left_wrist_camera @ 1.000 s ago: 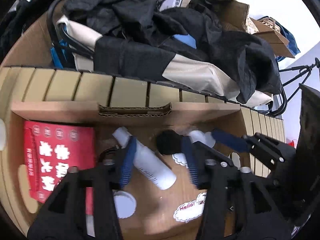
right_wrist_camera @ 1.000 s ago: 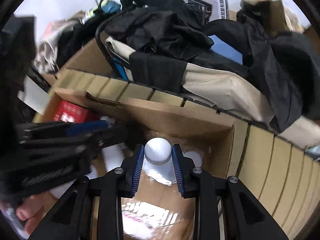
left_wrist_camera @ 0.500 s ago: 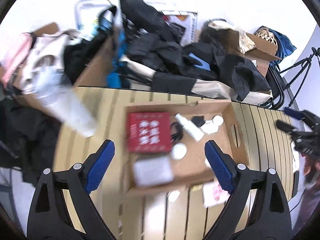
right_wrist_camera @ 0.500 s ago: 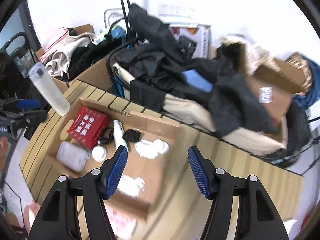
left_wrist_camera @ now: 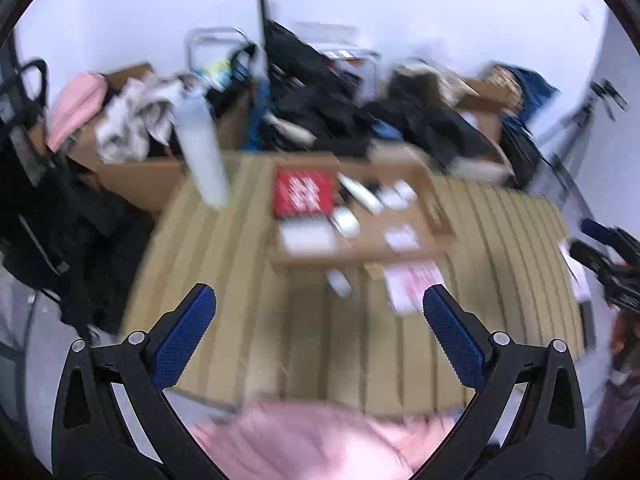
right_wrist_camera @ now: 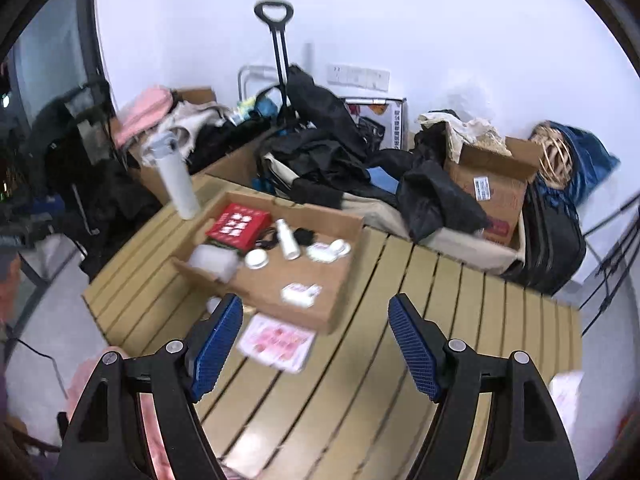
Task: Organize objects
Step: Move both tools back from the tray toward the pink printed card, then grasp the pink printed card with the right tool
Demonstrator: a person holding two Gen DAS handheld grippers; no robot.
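Both grippers, left gripper [left_wrist_camera: 319, 320] and right gripper [right_wrist_camera: 316, 338], wide open, empty | cardboard tray [right_wrist_camera: 340, 222] of items mid-table [right_wrist_camera: 460, 300] | pink leaflet [right_wrist_camera: 276, 340] outside tray's near edge: approach low, pinch its edge.

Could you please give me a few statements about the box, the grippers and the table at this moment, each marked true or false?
1. Both the left gripper and the right gripper are open and hold nothing. True.
2. The red packet lies on the slatted table outside the cardboard box. False: it lies inside the box.
3. A tall white bottle stands upright on the table beside the box. True.
4. The small white bottle in the box stands upright. False: it lies on its side.
5. A pink and white sheet lies on the table in front of the box. True.
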